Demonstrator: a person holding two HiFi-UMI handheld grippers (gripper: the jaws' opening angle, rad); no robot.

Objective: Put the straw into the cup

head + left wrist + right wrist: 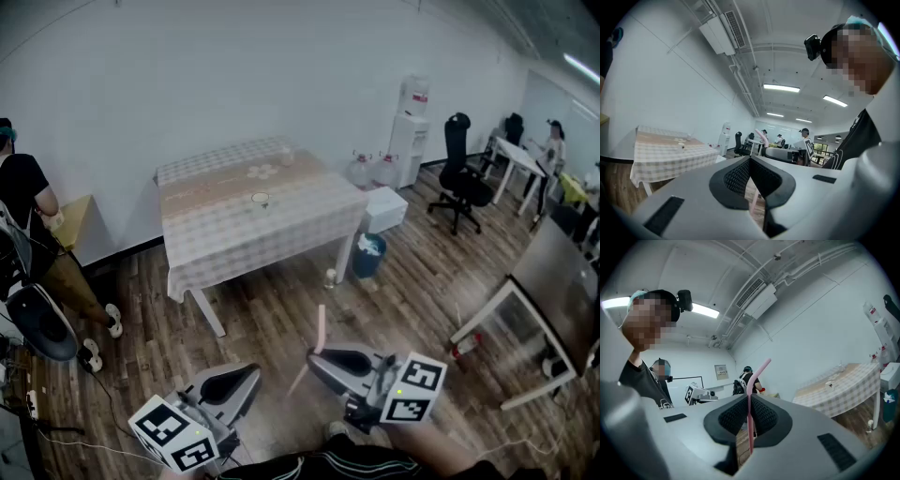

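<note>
Right gripper (321, 358), low centre of the head view, is clamped on the pink straw (321, 328), pinched around mid-length so that one end stands up above the jaws and the other slants down to the lower left; a free lower end is probably what will go into the cup (261, 199). That cup sits on the checked table (225, 246) in the upper middle of the frame, well apart from both grippers across the wooden floor. The left gripper (253, 373) waits at the lower left, likely spare to steady the cup. In the left gripper view, the left gripper's (750, 161) pads meet at their tips with nothing held, and the straw shows right of centre, sticking up from the other gripper. In the right gripper view, the straw (751, 386) runs upright through the closed pads at centre, its bent top leaning right, with the table (843, 391) at middle right.
</note>
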